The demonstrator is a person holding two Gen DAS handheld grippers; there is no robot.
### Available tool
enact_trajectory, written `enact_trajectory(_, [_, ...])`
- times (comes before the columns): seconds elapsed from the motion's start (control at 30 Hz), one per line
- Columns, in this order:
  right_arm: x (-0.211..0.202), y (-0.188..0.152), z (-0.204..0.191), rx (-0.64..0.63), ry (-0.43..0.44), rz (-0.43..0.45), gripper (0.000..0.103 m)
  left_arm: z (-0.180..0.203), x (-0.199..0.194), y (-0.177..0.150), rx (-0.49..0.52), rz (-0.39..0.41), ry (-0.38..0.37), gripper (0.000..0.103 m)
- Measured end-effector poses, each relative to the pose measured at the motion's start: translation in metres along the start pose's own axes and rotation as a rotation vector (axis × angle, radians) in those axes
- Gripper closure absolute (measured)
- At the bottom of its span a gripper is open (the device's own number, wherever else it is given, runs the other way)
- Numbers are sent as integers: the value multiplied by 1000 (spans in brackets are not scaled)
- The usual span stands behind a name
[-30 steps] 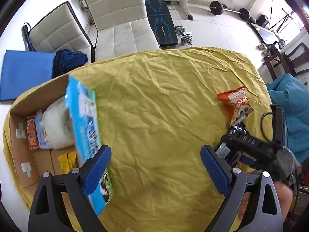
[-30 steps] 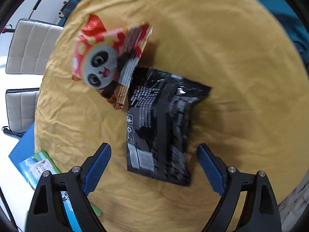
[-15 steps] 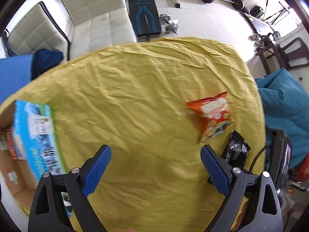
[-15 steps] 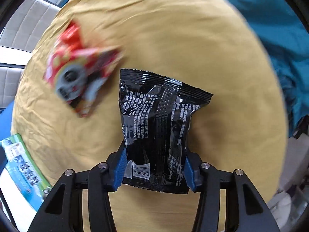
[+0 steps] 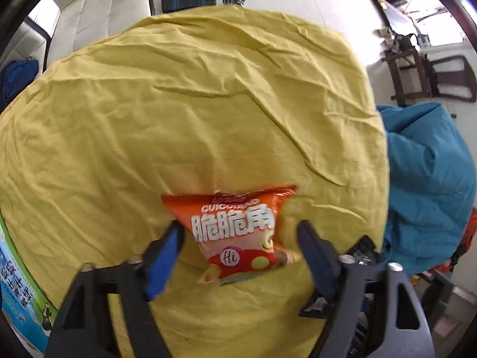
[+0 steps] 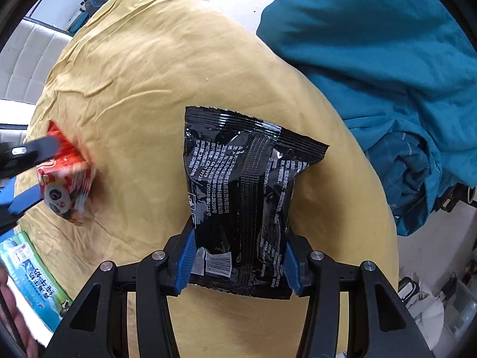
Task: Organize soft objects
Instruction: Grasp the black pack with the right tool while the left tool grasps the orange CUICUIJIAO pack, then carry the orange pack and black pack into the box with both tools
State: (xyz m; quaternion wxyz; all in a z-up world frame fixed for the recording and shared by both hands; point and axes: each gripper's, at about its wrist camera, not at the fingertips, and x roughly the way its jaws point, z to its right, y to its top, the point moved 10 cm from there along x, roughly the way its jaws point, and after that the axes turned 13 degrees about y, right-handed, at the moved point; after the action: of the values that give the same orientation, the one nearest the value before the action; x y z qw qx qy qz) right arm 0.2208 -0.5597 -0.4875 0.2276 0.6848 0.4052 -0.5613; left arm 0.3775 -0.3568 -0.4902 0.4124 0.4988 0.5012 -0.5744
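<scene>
An orange snack bag point(image 5: 238, 232) lies on the yellow cloth point(image 5: 179, 104), between the fingers of my left gripper point(image 5: 240, 237). The jaws stand open on either side of the bag, partly narrowed, with gaps to it. The same bag shows at the left of the right wrist view point(image 6: 67, 189), with the left gripper's fingers point(image 6: 35, 149) around it. My right gripper point(image 6: 238, 256) is shut on the lower end of a black snack bag point(image 6: 244, 185) and holds it above the cloth.
A blue-green box flap point(image 5: 18, 280) stands at the table's left edge, also seen in the right wrist view point(image 6: 32, 277). A teal blanket point(image 6: 372, 74) lies off the table's right side. White chairs point(image 5: 98, 15) and dumbbells stand beyond the far edge.
My left gripper has swung right from the cardboard box to the orange bag and its jaws have narrowed around it. My right gripper has shut on the black bag and lifted it.
</scene>
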Motion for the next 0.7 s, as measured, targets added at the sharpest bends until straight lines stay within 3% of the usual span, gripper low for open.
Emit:
enact_trajectory(0.03, [3, 3, -3, 0, 0, -2, 50, 2, 5, 1, 16, -5, 19, 63])
enact_trajectory(0.13, [2, 4, -2, -12, 3, -7, 50, 3, 13, -3, 77, 15, 63, 70])
enact_trajectory(0.23, [-1, -2, -9, -30, 14, -15, 51, -8, 6, -12, 112, 90, 114, 71])
enact_trajectory(0.33, [2, -13, -17, -60, 44, -41, 51, -26, 2, -33, 131, 114, 143, 71])
enact_trajectory(0.53, [21, -52, -41, -184, 55, -128, 51, -69, 8, -92, 186, 115, 210, 71])
enact_trajectory(0.7, [43, -72, -49, -253, -24, -156, 51, -106, 36, -128, 162, 66, 229, 69])
